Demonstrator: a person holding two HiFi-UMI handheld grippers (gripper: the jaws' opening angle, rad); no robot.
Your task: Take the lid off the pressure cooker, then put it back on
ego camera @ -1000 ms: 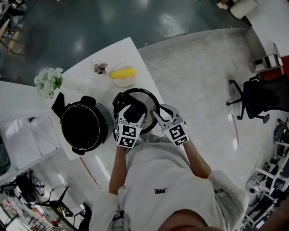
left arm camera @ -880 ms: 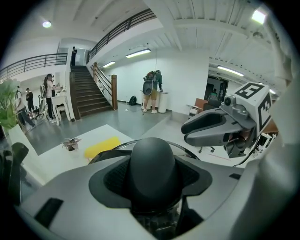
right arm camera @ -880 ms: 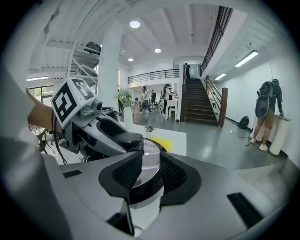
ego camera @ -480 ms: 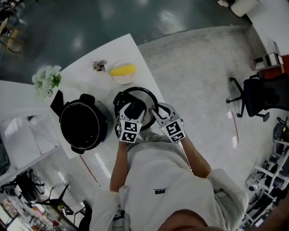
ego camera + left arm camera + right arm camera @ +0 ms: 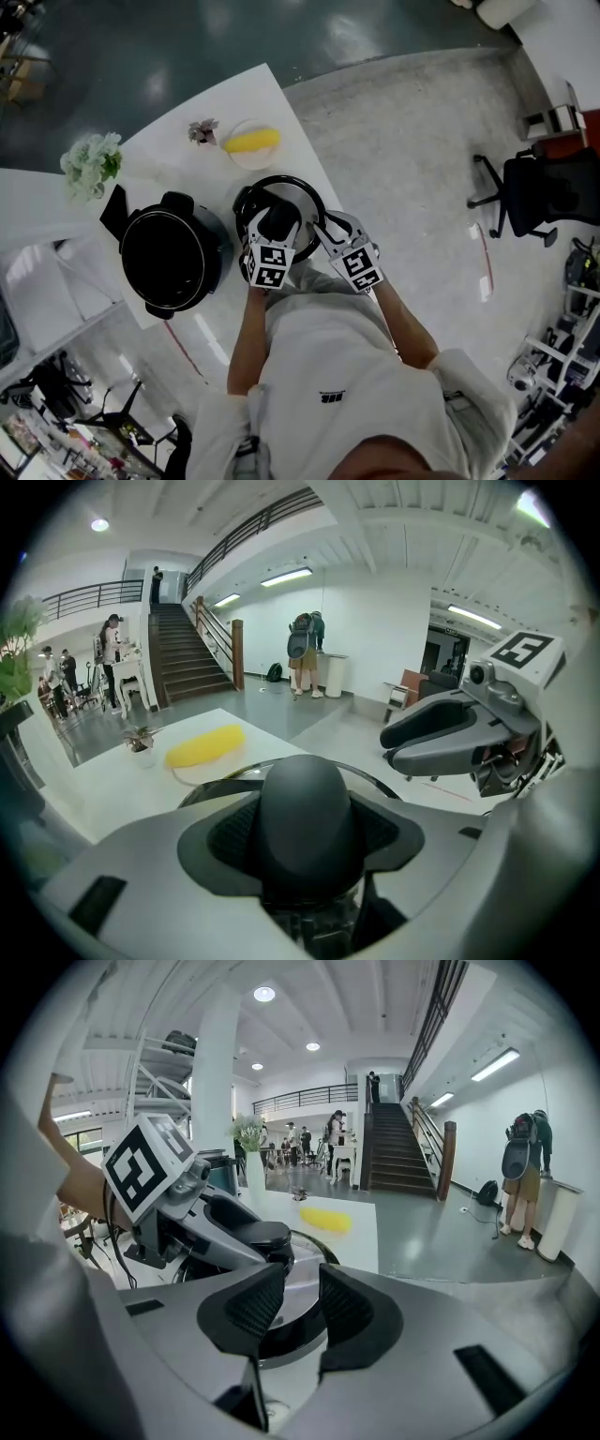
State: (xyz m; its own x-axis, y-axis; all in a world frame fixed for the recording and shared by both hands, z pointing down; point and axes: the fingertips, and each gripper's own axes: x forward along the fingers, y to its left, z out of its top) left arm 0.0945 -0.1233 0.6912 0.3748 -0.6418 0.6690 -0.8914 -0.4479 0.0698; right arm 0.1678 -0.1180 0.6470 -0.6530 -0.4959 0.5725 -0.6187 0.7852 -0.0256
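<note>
Two grippers work at the lid (image 5: 305,199), which sits at the near right of the counter (image 5: 178,150), just beside the open pot (image 5: 173,262). The left gripper (image 5: 272,239) has its jaws clenched round the lid's black knob (image 5: 305,803). The right gripper (image 5: 291,1307) has its jaws a little apart at the lid's rim, pressing nothing. The lid looks like rigid metal, likely heavy and smooth. The knob is the sure hold, with the rim steadied so the lid does not tilt.
</note>
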